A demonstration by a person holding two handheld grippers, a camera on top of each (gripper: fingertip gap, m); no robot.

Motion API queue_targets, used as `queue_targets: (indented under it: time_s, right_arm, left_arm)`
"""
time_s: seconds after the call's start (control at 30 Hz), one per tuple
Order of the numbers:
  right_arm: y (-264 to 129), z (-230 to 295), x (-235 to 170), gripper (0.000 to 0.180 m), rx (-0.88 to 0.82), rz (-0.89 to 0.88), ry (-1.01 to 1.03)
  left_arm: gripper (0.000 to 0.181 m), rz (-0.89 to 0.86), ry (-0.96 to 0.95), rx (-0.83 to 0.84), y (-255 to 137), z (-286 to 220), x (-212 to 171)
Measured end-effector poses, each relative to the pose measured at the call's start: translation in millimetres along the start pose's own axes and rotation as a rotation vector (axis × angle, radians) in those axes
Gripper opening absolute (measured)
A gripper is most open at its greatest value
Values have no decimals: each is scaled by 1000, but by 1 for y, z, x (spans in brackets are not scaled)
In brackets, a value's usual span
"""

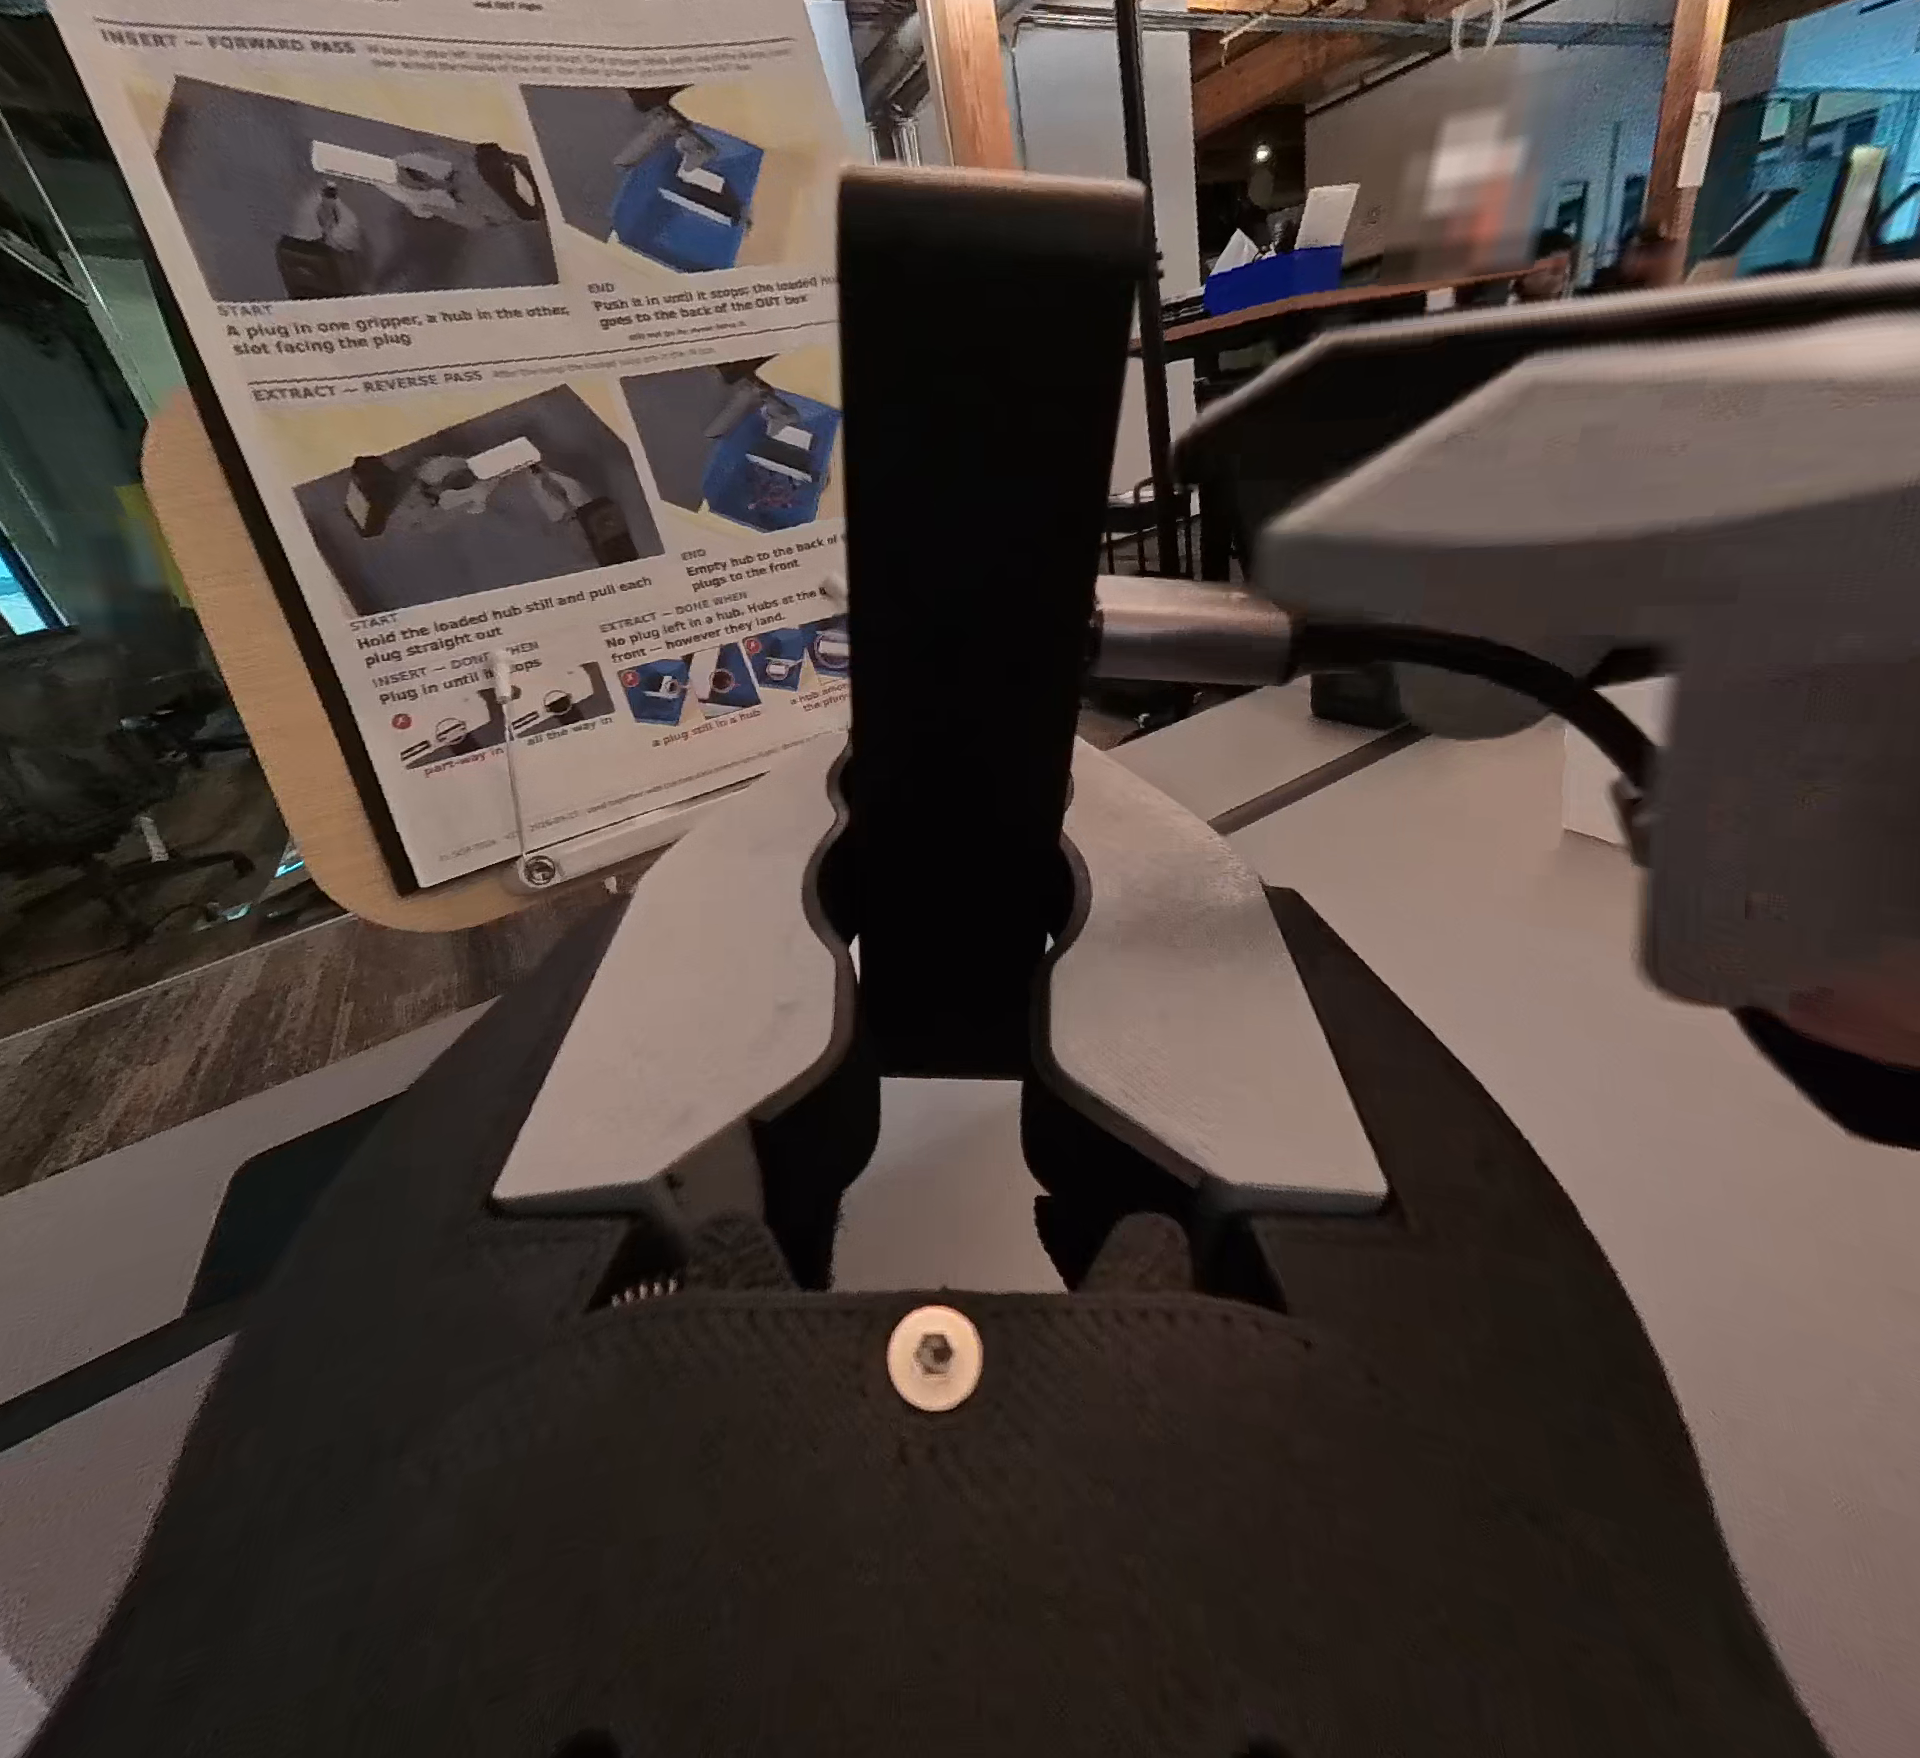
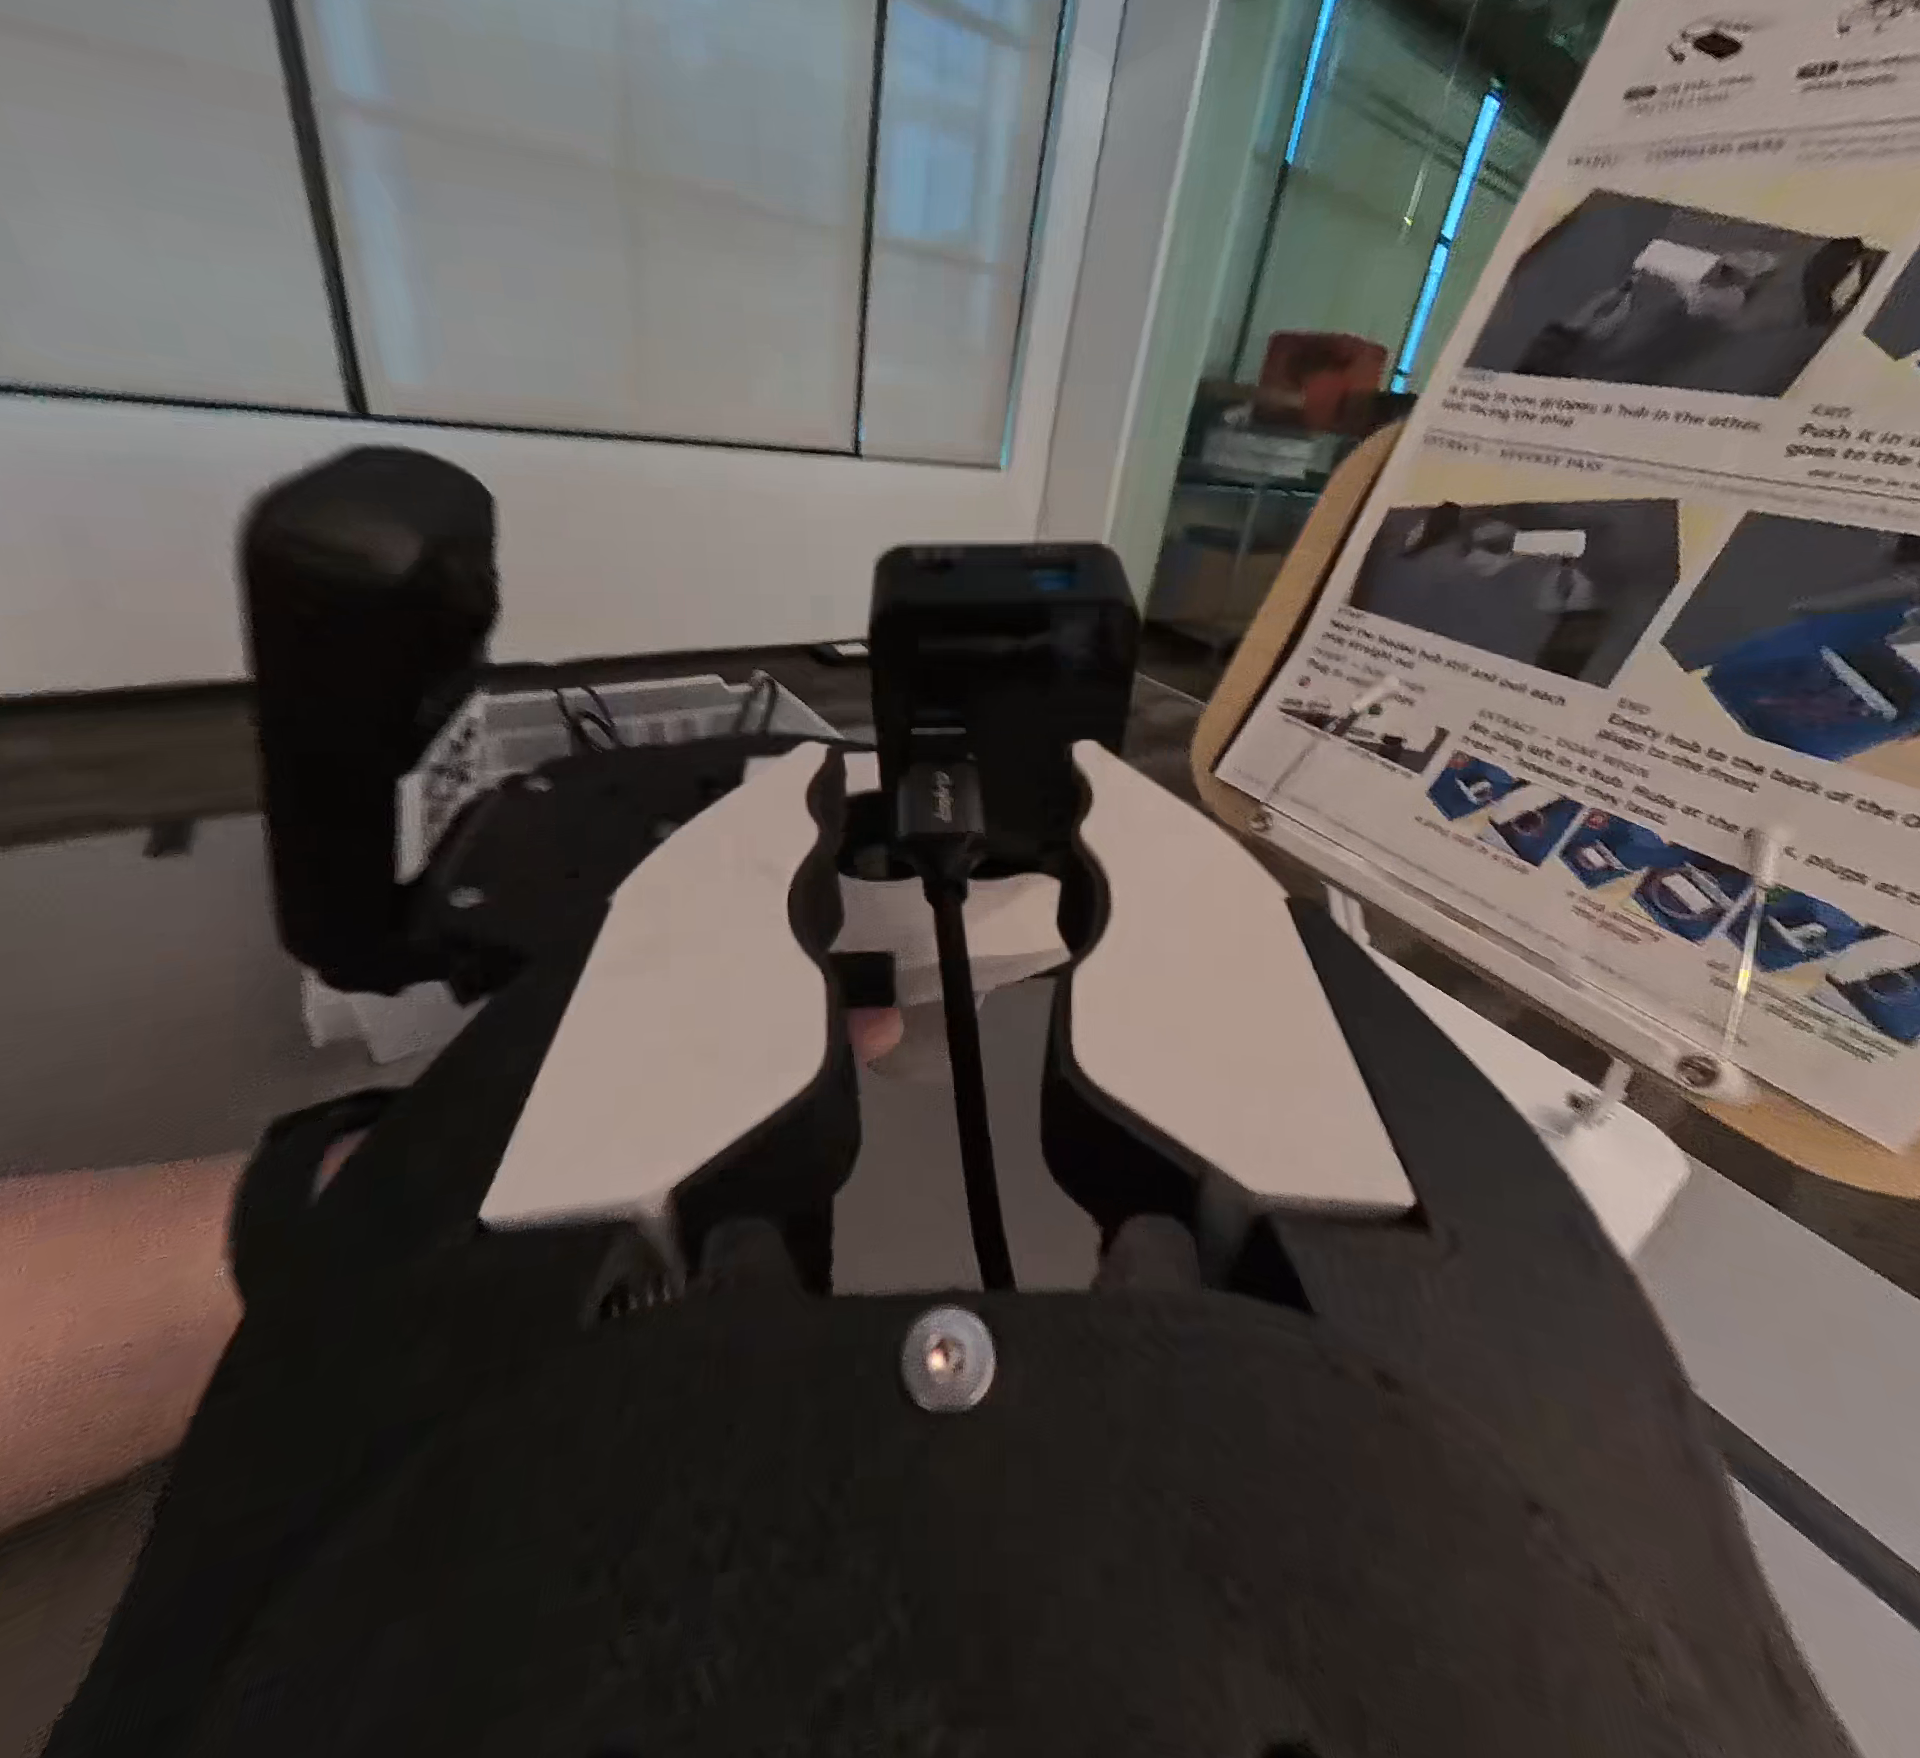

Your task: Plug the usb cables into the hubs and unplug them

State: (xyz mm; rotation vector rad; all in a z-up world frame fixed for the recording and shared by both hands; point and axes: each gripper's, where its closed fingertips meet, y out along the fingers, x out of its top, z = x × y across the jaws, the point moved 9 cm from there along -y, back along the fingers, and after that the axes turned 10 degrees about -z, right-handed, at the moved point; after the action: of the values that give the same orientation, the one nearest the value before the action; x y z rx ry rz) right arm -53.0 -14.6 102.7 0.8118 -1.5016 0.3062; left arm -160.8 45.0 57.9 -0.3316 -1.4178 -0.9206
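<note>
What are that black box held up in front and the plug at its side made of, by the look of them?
The hub looks like matte black plastic: a dull, even surface with no glare and soft rounded corners. The plug has a smooth grey sleeve with a soft sheen, probably brushed metal, though coated plastic is possible. Its cable looks black and flexible, finish unclear.

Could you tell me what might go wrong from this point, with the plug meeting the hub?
1. The left claw grips the black hub only near its bottom, so pushing or pulling on the plug could lever the hub askew.
2. The right claw holds the plug's tail end; the cable running back between its fingers could snag.
</note>
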Motion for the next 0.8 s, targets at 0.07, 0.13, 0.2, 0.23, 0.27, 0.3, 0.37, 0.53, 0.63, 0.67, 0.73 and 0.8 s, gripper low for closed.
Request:
queue_targets:
  time_s: [0.07, 0.13, 0.2, 0.23, 0.27, 0.3, 0.37, 0.53, 0.63, 0.67, 0.73, 0.8]
  right_arm:
    - [3, 0, -4, 38, -14, 37, -32]
    - [4, 1, -7, 33, -1, 47, -31]
    - [4, 3, -8, 23, 23, 33, 0]
    - [5, 4, -8, 21, 31, 30, 10]
    - [5, 4, -8, 21, 30, 20, 14]
    - [5, 3, -8, 20, 25, 4, 16]
    - [5, 3, -9, 18, 17, -3, 15]
    - [7, -1, -13, 18, 21, 36, 51]
    - [6, 0, -16, 18, 7, 11, 45]
    - [6, 1, -17, 18, -5, -3, 37]
    - [8, 4, -19, 18, -31, -8, 10]
    - [9, 9, -21, 19, -68, -12, -38]
  left_arm:
    - [28, -7, -2, -1, 0, 0, 2]
    - [29, -14, -5, 0, -1, 2, 3]
    - [28, -20, 10, 5, -2, 2, 4]
    - [28, -20, 17, 6, -2, 2, 4]
    - [28, -21, 18, 7, -2, 2, 4]
    - [28, -21, 16, 6, -2, 2, 4]
    - [28, -14, 12, 7, -1, 2, 3]
    - [28, -1, 30, 0, 0, -2, 1]
    - [29, 15, -17, -7, 2, -1, 0]
    - [29, 22, -46, -10, 2, -1, 0]
    - [29, 39, -64, -13, 3, 2, -1]
    - [29, 46, -46, -12, 3, 4, -1]
